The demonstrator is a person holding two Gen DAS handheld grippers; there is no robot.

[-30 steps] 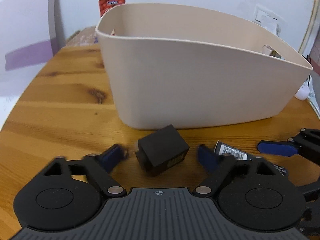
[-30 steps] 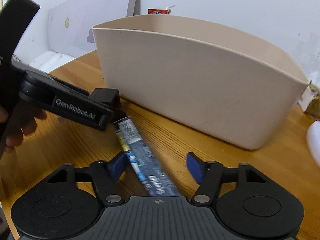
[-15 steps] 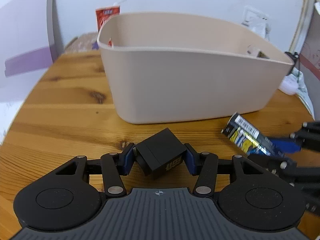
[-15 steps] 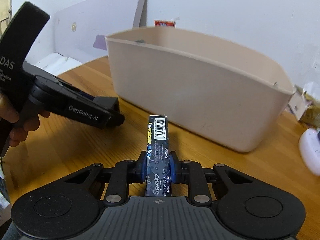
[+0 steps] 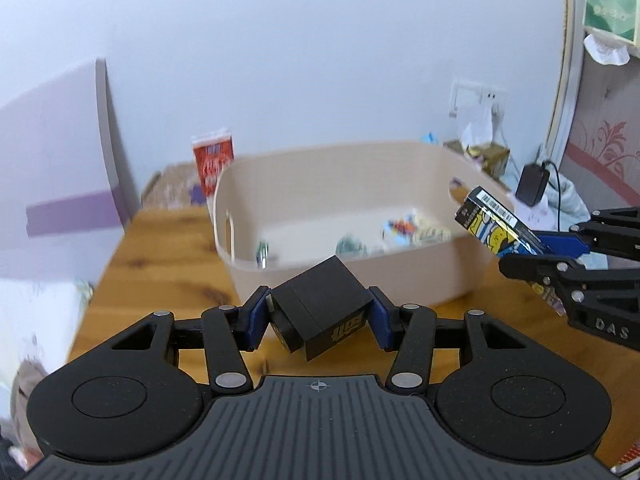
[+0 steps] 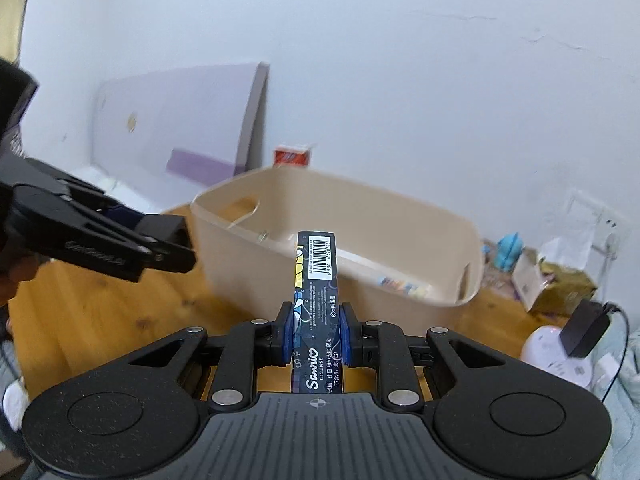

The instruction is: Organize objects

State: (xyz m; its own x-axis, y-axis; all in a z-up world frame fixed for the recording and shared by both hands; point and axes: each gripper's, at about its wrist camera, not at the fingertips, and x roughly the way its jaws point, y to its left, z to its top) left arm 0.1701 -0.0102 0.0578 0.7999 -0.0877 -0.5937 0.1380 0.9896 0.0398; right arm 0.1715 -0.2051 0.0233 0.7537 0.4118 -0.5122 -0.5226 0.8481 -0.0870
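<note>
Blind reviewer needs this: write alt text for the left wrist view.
The left gripper is clamped on a tilted black cube-shaped box, held near a beige plastic bin on a wooden table. At right, the right gripper holds a dark, slim barcoded box at the bin's far end; small items lie blurred inside.

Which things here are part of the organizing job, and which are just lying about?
In the job:
- left gripper, shut on the black cube
- right gripper, shut on the slim dark box
- beige bin, already holding a few small items

Lying about:
- red carton
- black charger
- crumpled wrappers
</note>
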